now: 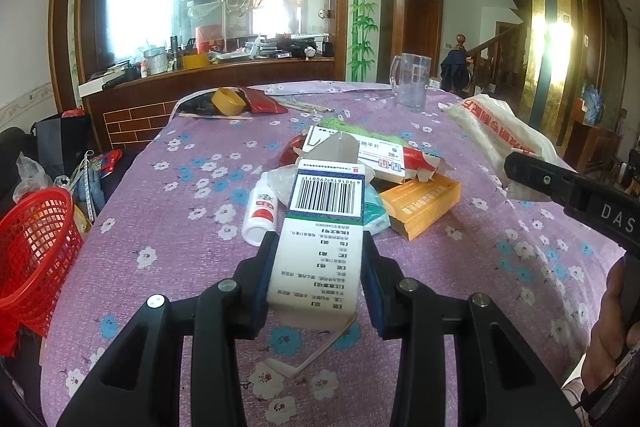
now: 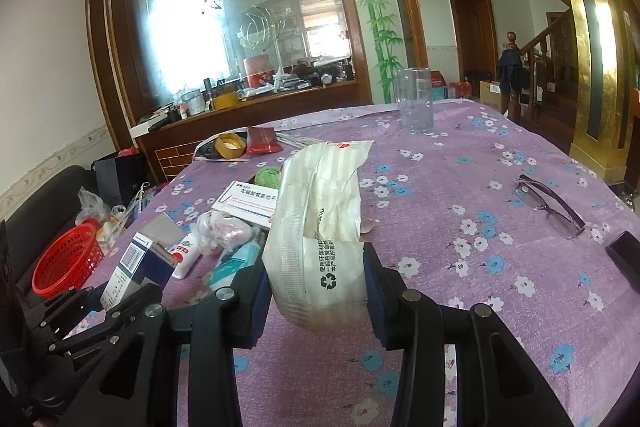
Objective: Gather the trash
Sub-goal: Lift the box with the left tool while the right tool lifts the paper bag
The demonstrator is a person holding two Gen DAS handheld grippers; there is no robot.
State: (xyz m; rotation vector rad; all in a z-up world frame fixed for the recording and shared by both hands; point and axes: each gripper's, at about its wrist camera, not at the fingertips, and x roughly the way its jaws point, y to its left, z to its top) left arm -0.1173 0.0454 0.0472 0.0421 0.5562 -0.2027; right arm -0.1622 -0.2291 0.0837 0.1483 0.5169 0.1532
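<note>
My left gripper (image 1: 318,267) is shut on a white and blue medicine carton (image 1: 320,227) with a barcode, held just above the purple flowered tablecloth (image 1: 160,187). The carton's open flaps point away from me. My right gripper (image 2: 316,279) is shut on a crumpled white plastic bag (image 2: 320,227) with a recycling mark, lifted off the table. The same bag (image 1: 496,135) shows at the right of the left wrist view with the right gripper's finger (image 1: 560,183). A trash pile lies mid-table: a white bottle (image 1: 260,215), an orange box (image 1: 420,203), a torn red and white carton (image 1: 380,155).
A red mesh basket (image 1: 36,247) sits off the table's left edge, also in the right wrist view as a basket (image 2: 64,263). A glass mug (image 1: 412,83) stands at the far side. Eyeglasses (image 2: 552,207) lie at the right. A tape roll (image 1: 228,101) and red packet (image 1: 264,103) lie far left.
</note>
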